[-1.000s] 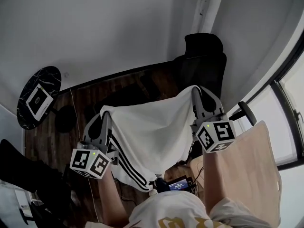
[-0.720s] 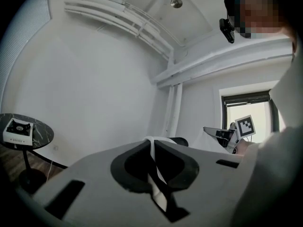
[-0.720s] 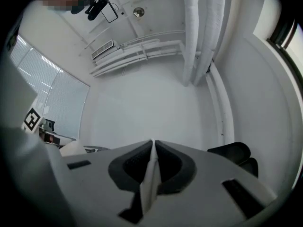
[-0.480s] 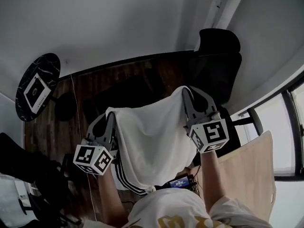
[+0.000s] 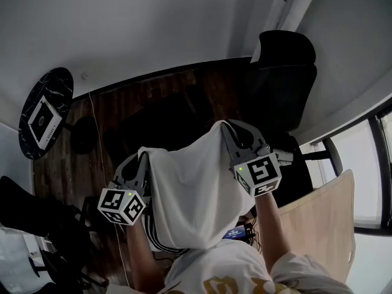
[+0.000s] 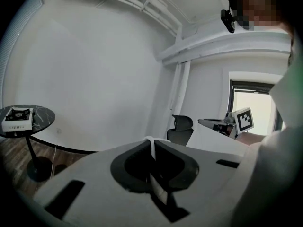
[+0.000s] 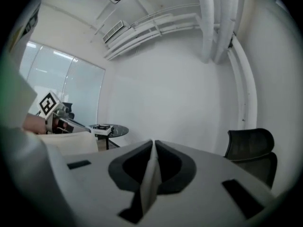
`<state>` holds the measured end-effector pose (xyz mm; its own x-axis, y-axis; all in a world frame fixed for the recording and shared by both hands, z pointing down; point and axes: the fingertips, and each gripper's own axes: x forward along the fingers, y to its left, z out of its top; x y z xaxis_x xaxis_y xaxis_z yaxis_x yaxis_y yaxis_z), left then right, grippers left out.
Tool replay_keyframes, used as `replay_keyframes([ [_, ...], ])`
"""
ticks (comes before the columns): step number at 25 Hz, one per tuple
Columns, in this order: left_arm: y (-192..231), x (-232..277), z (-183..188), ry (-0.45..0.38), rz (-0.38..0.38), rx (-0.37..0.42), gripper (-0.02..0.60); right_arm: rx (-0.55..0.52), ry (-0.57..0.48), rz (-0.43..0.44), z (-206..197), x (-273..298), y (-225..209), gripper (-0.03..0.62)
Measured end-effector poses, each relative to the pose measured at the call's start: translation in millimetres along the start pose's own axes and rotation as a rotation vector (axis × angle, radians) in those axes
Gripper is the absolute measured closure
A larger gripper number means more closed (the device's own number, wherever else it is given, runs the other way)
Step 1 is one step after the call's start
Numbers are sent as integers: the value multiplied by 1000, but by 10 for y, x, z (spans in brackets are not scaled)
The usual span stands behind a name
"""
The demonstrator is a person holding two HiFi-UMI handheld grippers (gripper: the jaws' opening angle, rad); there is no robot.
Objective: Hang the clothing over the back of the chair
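Lower now than a second ago, our left gripper (image 5: 144,159) and right gripper (image 5: 228,131) each pinch a top corner of the white clothing (image 5: 193,192), jaws closed on the fabric. We hold it spread between them, apparently short of the black chair (image 5: 283,87) ahead.

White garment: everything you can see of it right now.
The white garment looks like soft, thin fabric, with black stripes along its lower edge below the left gripper. It hangs spread between that and the right gripper, each shut on an upper corner, sagging in the middle toward the person. It isn't on the black chair yet.
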<state>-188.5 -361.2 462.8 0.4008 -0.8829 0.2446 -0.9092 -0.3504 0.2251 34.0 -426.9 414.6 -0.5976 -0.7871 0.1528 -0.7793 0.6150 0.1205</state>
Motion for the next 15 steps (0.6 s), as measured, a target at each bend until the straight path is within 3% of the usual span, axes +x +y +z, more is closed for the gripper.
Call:
replay_keyframes([
  [11, 84, 276, -542, 155, -38, 28, 549, -188, 113, 154, -392, 318, 396, 577],
  [15, 70, 342, -749, 239, -22, 116, 549, -258, 156, 218, -605, 417, 525, 577],
])
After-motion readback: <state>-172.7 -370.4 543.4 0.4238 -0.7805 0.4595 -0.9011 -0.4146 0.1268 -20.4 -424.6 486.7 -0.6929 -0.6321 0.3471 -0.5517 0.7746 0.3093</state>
